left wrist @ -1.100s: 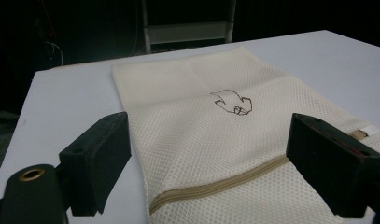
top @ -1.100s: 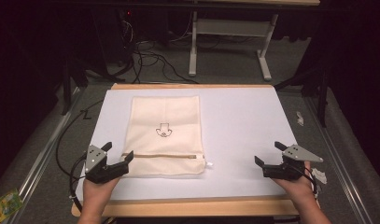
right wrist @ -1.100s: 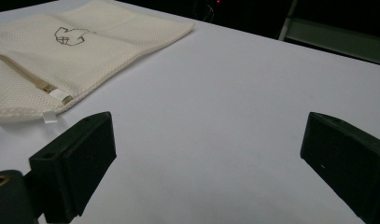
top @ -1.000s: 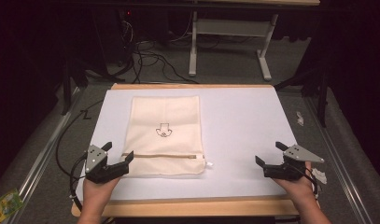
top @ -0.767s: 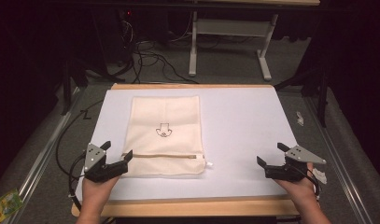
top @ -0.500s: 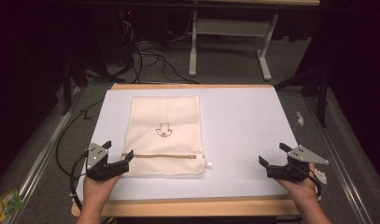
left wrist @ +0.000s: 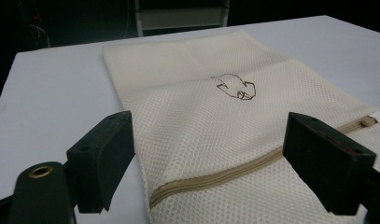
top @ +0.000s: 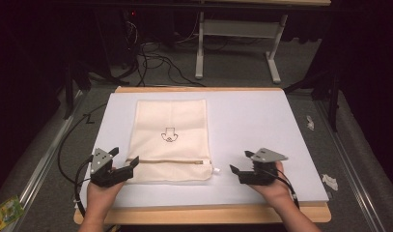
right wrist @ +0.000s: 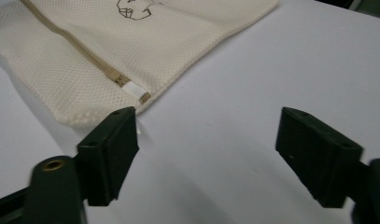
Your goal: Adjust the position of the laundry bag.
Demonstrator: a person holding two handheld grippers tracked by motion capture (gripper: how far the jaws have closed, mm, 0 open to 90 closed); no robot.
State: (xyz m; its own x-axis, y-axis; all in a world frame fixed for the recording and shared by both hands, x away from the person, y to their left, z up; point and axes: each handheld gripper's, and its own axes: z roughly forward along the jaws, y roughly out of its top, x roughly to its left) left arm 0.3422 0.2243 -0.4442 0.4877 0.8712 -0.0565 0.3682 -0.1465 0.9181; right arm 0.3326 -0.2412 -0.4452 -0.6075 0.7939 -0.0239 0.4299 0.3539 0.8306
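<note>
The small dark drawing (top: pixel 169 135) on the mesh bag (top: pixel 169 140) was too small to identify; a green packet (top: pixel 5 213) was cropped.

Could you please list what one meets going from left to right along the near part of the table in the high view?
left gripper → cream mesh bag → white zipper tab at the bag's corner → right gripper → bare white table surface
</note>
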